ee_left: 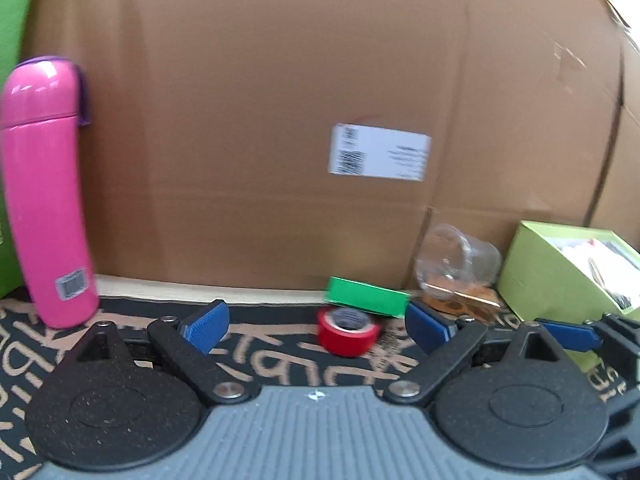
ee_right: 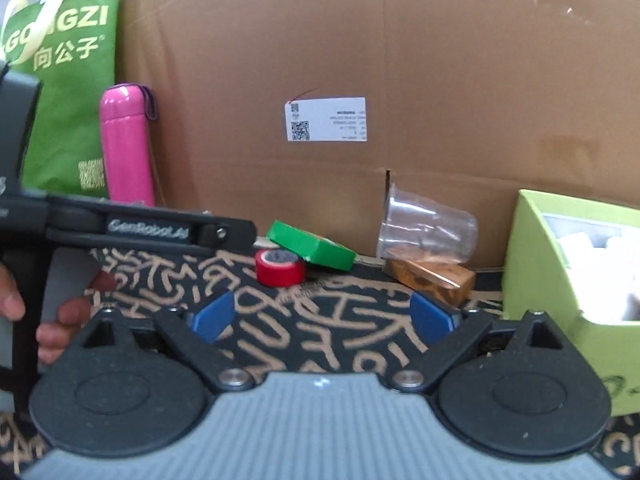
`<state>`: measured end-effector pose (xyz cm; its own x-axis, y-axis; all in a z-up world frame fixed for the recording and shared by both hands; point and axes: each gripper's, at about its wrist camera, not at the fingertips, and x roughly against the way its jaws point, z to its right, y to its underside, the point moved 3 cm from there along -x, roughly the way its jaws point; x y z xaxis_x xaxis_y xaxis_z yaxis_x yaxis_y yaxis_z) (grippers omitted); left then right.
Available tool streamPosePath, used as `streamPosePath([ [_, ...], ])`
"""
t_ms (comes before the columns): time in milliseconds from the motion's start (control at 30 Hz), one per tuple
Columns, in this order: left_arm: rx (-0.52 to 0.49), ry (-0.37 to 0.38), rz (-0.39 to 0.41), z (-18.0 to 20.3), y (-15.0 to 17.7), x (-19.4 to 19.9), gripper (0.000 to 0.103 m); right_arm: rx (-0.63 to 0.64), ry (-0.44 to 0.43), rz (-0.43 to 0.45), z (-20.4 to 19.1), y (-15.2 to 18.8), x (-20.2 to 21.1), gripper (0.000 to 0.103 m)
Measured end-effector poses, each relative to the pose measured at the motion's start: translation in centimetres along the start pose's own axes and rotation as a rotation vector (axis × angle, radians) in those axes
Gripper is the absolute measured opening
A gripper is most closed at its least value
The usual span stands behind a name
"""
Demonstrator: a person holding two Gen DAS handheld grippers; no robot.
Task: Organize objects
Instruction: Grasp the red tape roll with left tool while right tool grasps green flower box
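A red tape roll [ee_left: 347,330] lies on the patterned cloth, with a green box [ee_left: 366,296] leaning behind it. A clear plastic cup [ee_left: 456,258] lies tipped on a brown wooden block [ee_left: 464,300]. A pink bottle [ee_left: 44,200] stands at the left. My left gripper [ee_left: 318,330] is open and empty, its blue pads on either side of the tape roll, a little short of it. My right gripper [ee_right: 324,316] is open and empty, in front of the tape roll [ee_right: 279,267], green box [ee_right: 311,245], cup [ee_right: 428,226] and block [ee_right: 430,276].
A large cardboard box [ee_left: 280,120] walls off the back. A light green open box [ee_right: 576,280] holding white items stands at the right. A green bag [ee_right: 68,92] stands behind the pink bottle [ee_right: 126,144]. The left gripper's body [ee_right: 132,230] crosses the right wrist view.
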<state>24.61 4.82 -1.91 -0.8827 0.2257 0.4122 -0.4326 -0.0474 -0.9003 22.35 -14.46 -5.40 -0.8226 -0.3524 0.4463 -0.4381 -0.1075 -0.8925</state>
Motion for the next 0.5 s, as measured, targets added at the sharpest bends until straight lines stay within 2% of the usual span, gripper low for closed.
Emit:
streamPosePath([
  [133, 0.081, -0.047, 0.041, -3.0, -0.7, 1.1, 0.098, -0.039, -0.020, -0.015, -1.3, -1.6, -3.9, 0.096],
  [333, 0.140, -0.081, 0.044, -5.9, -1.6, 0.9, 0.098, -0.108, 0.062, -0.070, -2.8, -3.1, -10.2, 0.099],
  [367, 0.147, -0.081, 0.040, -6.1, -1.6, 0.7, 0.098, -0.116, 0.081, -0.070, -2.7, -3.1, -10.8, 0.093],
  [400, 0.153, -0.077, 0.033, -6.2, -1.6, 0.5, 0.098, -0.121, 0.106, -0.068, -2.5, -3.2, -10.9, 0.068],
  [500, 0.146, -0.044, 0.012, -6.2, -1.4, -0.1, 0.098, -0.154, 0.074, -0.052, -1.5, -2.7, -9.5, 0.068],
])
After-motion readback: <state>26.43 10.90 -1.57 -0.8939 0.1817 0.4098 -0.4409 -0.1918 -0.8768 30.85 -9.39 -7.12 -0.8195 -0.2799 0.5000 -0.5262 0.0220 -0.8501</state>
